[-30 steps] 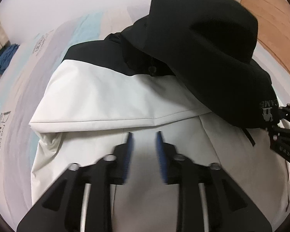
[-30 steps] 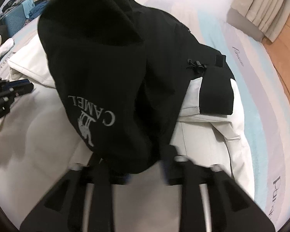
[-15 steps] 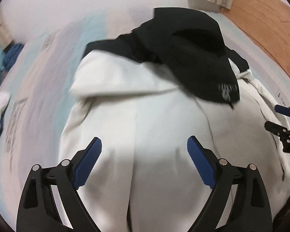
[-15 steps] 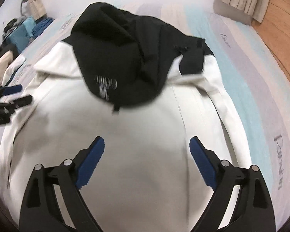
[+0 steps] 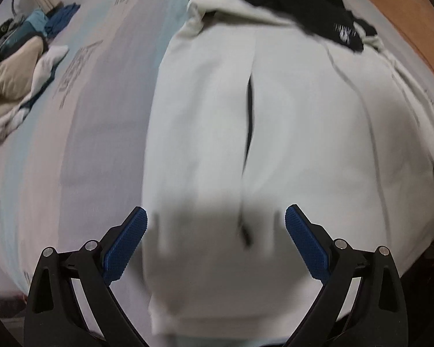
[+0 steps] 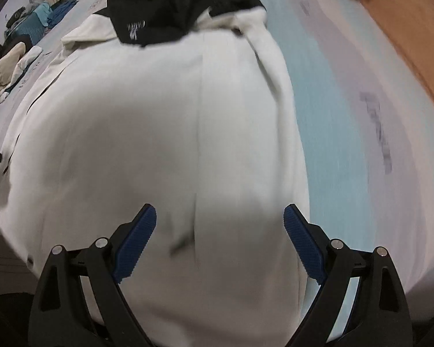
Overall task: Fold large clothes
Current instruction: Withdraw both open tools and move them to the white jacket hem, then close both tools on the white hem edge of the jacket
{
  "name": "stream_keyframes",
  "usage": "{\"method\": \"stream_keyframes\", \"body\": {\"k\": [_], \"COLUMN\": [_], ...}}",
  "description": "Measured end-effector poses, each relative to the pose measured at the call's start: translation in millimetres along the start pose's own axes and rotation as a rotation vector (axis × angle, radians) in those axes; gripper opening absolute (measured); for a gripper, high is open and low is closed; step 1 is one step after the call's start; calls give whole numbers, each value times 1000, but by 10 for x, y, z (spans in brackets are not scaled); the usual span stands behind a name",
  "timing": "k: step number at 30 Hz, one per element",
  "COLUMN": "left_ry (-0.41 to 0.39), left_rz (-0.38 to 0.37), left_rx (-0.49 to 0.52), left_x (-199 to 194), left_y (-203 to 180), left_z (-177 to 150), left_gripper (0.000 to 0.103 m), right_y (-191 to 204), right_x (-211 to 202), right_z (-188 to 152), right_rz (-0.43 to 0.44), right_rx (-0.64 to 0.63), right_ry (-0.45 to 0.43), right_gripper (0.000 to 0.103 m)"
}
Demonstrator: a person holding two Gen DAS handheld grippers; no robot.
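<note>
On the striped bed sheet (image 5: 81, 133) the white-and-black hooded jacket (image 5: 275, 121) is lying flat; it is looking soft and bulky, probably slippery; the left gripper (image 5: 216, 225) and right gripper (image 6: 220, 224) are hanging released, holding nothing; the near hem seems the best place for gripping.

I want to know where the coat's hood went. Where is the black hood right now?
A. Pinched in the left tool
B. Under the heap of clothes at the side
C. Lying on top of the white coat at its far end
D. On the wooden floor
C: the black hood lies folded over the far end of the white coat, clear of both open tools.
</note>
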State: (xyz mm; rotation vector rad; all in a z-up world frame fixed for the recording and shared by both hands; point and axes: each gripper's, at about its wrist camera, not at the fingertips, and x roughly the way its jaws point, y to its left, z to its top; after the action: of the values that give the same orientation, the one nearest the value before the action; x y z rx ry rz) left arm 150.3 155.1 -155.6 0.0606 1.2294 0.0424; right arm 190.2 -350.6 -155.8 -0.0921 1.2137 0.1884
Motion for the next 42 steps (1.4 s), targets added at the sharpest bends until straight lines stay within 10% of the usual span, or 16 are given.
{"method": "stream_keyframes", "body": {"k": [20,34,42], "left_ry": [104,114,125], "left_rz": [-92,-111,-129], "left_rx": [-44,-48,-48], "left_x": [46,30,106], "left_y": [122,174,212], "left_z": [-615,-765,-784], "left_gripper": [94,94,94], "right_y": [-689,-490,-333], "right_x": [41,80,143], "right_z": [-662,-745,-689], "right_rz": [127,42,-15], "right_rx": [175,165,149], "right_ry": [153,198,222], "right_gripper": [85,43,45]}}
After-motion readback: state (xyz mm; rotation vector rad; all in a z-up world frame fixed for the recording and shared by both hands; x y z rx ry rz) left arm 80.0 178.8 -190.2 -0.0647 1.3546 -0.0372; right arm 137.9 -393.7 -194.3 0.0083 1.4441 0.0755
